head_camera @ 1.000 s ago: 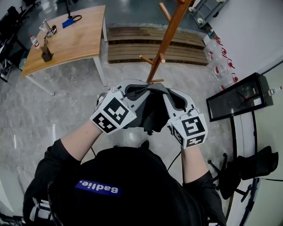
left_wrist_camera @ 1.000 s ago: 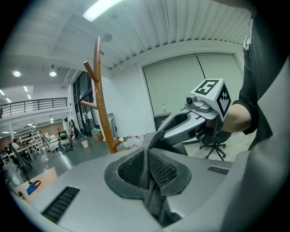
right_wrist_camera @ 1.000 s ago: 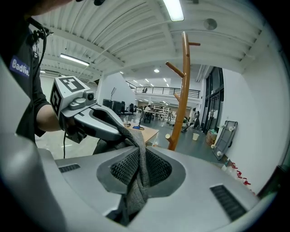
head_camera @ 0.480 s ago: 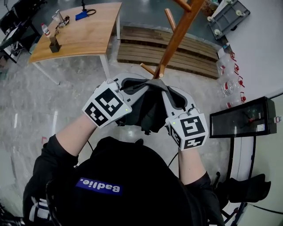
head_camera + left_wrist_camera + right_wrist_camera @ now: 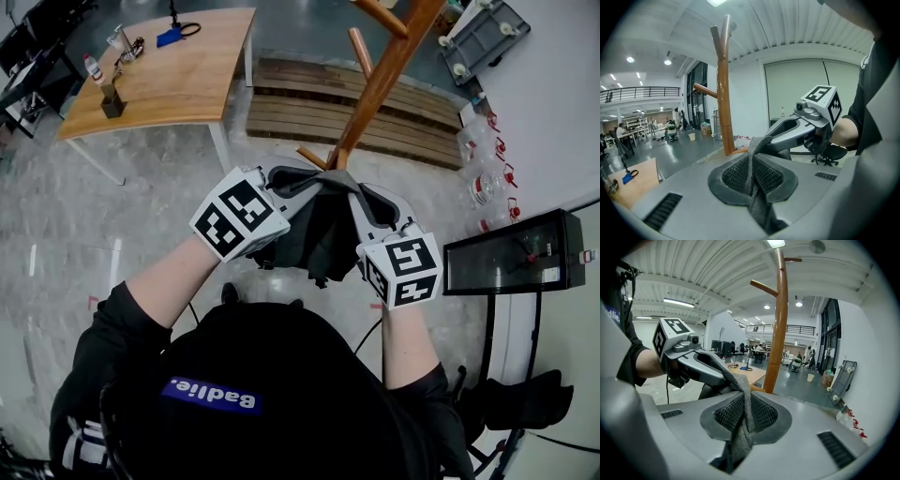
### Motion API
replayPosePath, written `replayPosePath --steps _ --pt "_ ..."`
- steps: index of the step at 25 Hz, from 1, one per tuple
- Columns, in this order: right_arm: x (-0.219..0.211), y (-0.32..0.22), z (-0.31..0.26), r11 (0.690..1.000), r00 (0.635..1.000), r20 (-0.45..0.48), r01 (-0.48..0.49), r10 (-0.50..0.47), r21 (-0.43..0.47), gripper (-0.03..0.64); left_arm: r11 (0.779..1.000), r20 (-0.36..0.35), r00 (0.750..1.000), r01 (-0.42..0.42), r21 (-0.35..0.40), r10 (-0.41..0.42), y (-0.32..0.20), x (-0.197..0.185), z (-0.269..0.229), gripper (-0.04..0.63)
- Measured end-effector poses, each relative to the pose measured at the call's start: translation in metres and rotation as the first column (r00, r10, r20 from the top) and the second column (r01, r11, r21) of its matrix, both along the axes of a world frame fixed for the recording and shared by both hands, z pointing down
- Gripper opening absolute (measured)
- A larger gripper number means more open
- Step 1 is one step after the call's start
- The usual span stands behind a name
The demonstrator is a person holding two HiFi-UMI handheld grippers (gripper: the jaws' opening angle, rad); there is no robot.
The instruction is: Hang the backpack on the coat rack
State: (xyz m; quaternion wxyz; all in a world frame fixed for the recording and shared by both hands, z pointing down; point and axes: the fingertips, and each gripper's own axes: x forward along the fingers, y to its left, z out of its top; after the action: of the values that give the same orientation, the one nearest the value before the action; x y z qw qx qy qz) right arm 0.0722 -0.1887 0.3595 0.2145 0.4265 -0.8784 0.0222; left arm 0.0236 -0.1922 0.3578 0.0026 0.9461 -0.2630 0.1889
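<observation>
Both forearms reach forward side by side. The left gripper (image 5: 302,180) and right gripper (image 5: 364,199) each pinch the dark grey fabric backpack (image 5: 319,239), near the brown wooden coat rack (image 5: 380,80).

A black short-sleeved shirt (image 5: 272,375) is worn, marked with a blue patch (image 5: 211,397) lettered in white. Grey shells are seen on the left gripper (image 5: 305,180) and right gripper (image 5: 361,199), each topped with a white cube (image 5: 239,216) of black square markers.
</observation>
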Motion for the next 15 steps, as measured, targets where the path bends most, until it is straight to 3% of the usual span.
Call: replayPosePath --steps 15 --pt "0.013 -0.028 0.018 0.991 1.000 0.010 0.012 -0.011 -0.135 0.048 0.992 0.020 0.997 -0.077 -0.105 0.080 -0.031 0.013 0.017 0.041"
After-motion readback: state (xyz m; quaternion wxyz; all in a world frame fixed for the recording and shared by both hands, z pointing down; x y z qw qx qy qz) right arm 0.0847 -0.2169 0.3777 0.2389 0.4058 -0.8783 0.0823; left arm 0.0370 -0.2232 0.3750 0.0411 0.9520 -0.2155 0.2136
